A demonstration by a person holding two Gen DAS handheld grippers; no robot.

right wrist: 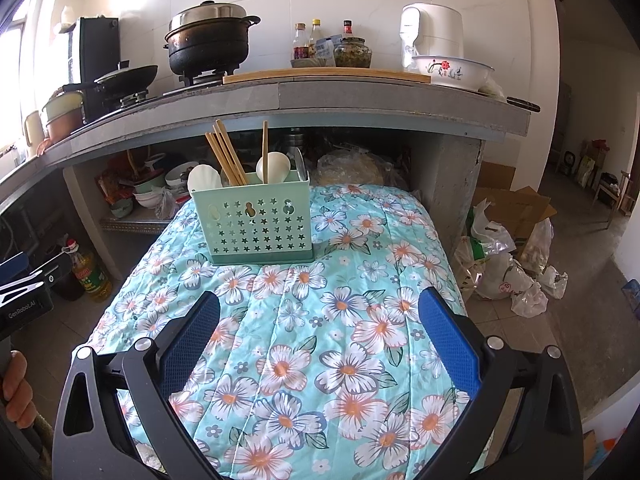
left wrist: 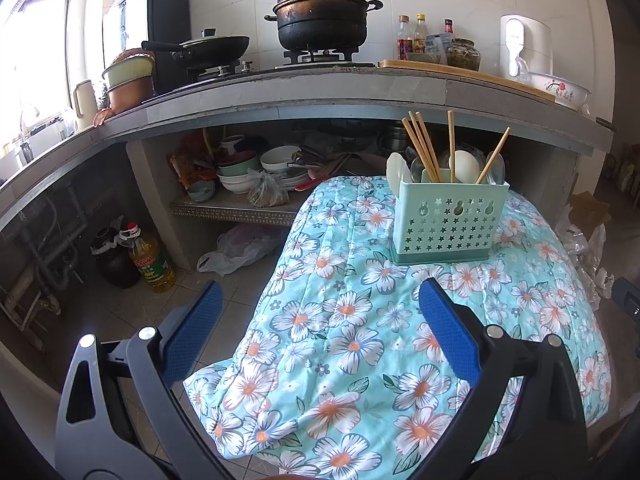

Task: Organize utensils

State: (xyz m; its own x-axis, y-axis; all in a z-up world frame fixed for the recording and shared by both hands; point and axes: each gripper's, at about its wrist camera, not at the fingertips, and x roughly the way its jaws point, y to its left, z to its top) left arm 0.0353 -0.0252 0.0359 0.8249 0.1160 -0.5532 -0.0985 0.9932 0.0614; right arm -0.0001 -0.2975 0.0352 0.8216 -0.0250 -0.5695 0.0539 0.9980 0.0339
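Blue pads of your left gripper (left wrist: pixel 320 316) frame the lower foreground of the left wrist view, spread wide with nothing between them; your right gripper (right wrist: pixel 320 316) stands the same way in its own view, wide apart and empty. Both point forward and slightly down over the quilt (right wrist: pixel 304 320), level with each other, neither touching the cloth. Your left gripper's body shows at the left edge of the right wrist view, with fingers (right wrist: pixel 16 392) of the hand holding it just below.

Beyond the pads, the quilt, floral and padded, covers a raised surface and serves as the work area; no loose utensil lies on it, so the sorting is probably finished or nearly so.

At the quilt's far end stands the caddy (left wrist: pixel 450 222), upright, on its drip base. Chopsticks (left wrist: pixel 422 148) lean in it handle-down, with one stick (left wrist: pixel 494 156) tilted alone at the right; spoons (right wrist: pixel 274 168) sit bowl-up among them, so that water drains and each tool can be picked by its top. Which compartment each occupies cannot be told.

Behind, well apart, runs the counter (right wrist: pixel 360 96) with a pot (right wrist: pixel 208 44) on the stove.
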